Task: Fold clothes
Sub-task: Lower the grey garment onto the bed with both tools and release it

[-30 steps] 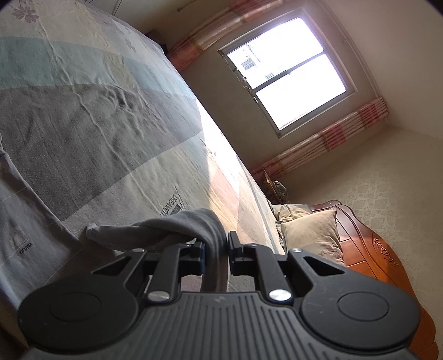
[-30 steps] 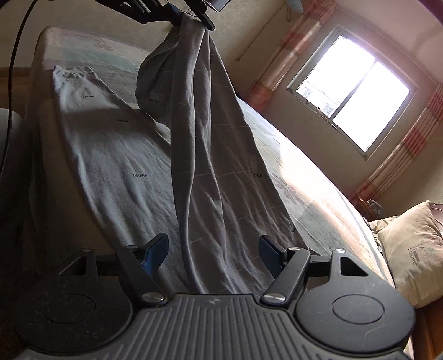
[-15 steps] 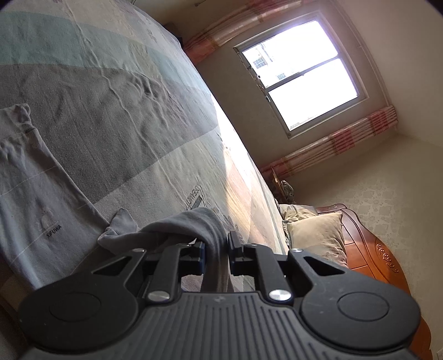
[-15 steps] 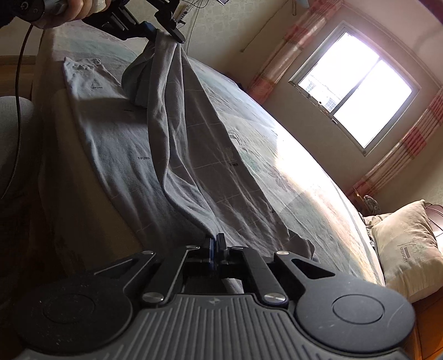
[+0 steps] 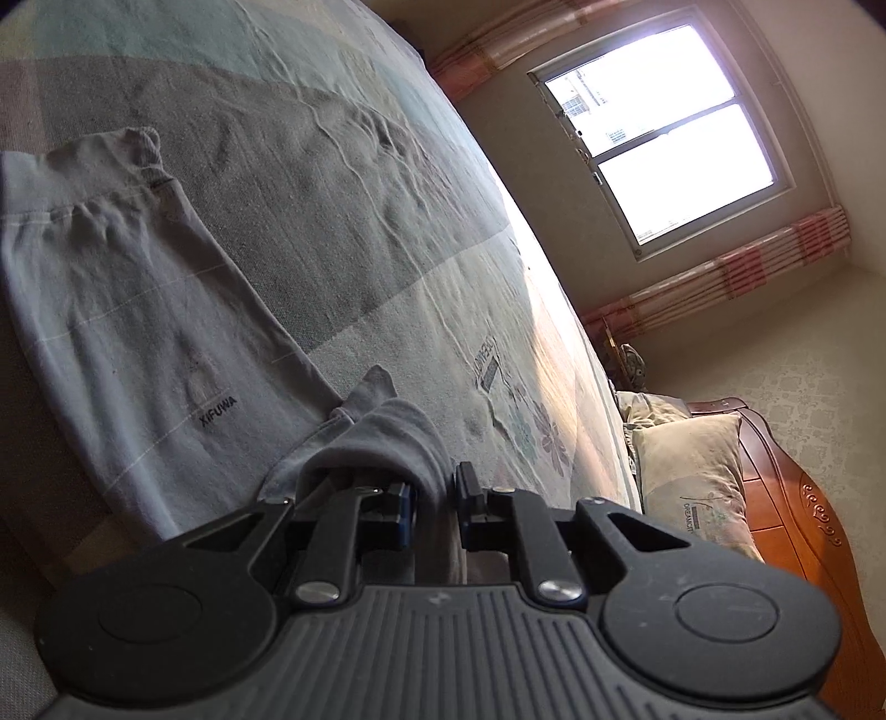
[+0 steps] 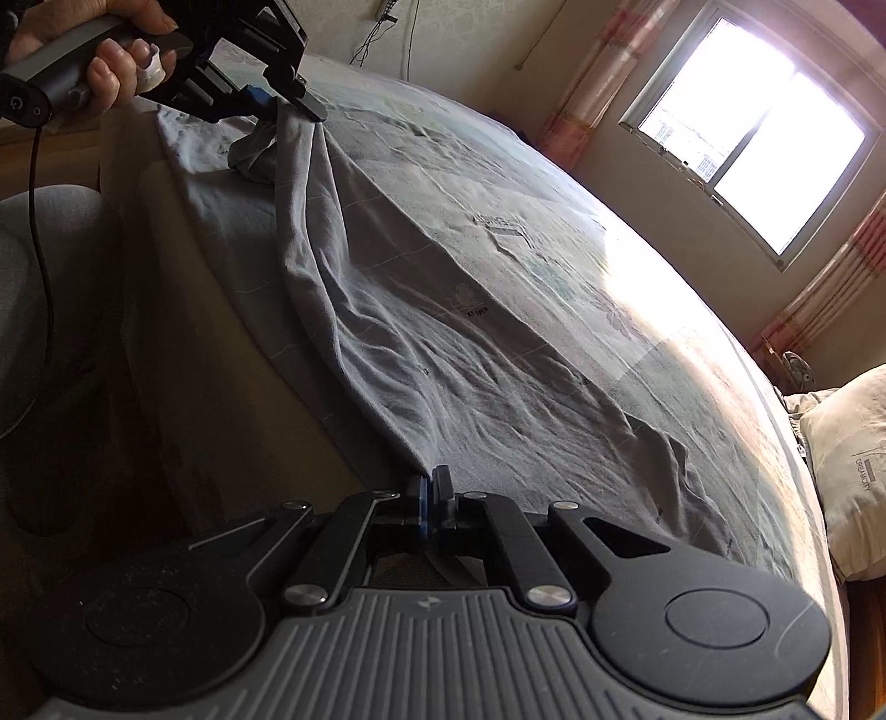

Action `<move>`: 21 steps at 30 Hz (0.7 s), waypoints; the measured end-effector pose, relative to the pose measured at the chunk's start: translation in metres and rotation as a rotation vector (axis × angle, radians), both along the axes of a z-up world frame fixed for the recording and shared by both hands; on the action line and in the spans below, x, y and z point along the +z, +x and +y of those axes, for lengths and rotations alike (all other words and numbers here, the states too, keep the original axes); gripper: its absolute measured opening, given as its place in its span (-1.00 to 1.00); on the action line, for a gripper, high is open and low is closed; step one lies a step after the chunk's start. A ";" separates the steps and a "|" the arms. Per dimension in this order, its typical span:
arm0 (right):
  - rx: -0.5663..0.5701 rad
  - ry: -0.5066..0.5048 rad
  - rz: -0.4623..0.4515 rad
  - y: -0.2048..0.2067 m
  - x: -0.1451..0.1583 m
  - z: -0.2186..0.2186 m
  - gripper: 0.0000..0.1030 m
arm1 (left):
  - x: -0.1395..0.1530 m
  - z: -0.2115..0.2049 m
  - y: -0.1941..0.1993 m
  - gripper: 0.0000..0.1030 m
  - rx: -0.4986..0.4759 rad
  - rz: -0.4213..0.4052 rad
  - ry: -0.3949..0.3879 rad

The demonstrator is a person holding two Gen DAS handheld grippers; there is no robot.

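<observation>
Both grippers are clamped on the grey garment (image 6: 454, 343), which lies stretched across the bed (image 6: 554, 183). The right gripper (image 6: 430, 487) has its jaws pinched tight on a fold at the near edge, while up at eleven o'clock the left gripper (image 6: 288, 105), held in a hand (image 6: 105, 50), has jaws gripping a bunched end. In the left wrist view, cloth sits bunched between the left jaws, a pillow (image 5: 692, 482) off at three o'clock.
</observation>
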State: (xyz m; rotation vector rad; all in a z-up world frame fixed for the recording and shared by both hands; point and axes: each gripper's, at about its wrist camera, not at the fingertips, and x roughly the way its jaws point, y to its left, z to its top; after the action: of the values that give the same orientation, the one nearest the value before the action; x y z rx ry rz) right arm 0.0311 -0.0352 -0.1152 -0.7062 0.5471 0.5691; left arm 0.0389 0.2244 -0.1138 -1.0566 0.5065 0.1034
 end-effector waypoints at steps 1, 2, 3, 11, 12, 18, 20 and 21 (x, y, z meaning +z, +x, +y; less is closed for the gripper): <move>-0.003 0.008 0.002 0.000 0.000 0.000 -0.95 | 0.000 0.000 -0.001 -0.76 0.001 -0.002 0.000; -0.005 0.013 0.007 0.000 0.000 -0.001 -0.95 | 0.002 -0.001 -0.002 -0.76 -0.008 -0.004 0.018; -0.007 0.016 0.016 0.001 0.000 -0.001 -0.95 | 0.002 0.000 -0.001 -0.76 -0.013 0.005 0.033; -0.045 0.150 0.135 0.003 0.011 -0.024 -0.72 | 0.002 0.008 -0.007 -0.69 -0.051 0.066 0.030; -0.056 0.171 0.148 0.003 0.014 -0.030 -0.67 | 0.004 0.010 -0.009 -0.66 -0.061 0.074 0.034; -0.259 0.276 0.179 0.006 0.032 -0.094 -0.59 | 0.031 0.017 -0.025 -0.46 -0.095 0.126 0.107; -0.345 0.305 0.176 0.016 0.033 -0.112 -0.58 | 0.044 0.012 -0.027 -0.43 -0.120 0.125 0.151; -0.383 0.315 0.173 0.022 0.032 -0.118 -0.54 | 0.050 0.007 -0.027 -0.41 -0.134 0.123 0.180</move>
State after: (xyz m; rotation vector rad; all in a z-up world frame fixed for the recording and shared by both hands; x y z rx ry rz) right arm 0.0533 -0.1533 -0.0830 -0.2434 0.7148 0.3462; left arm 0.0122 0.2313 -0.0633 -0.8414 0.6657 0.0939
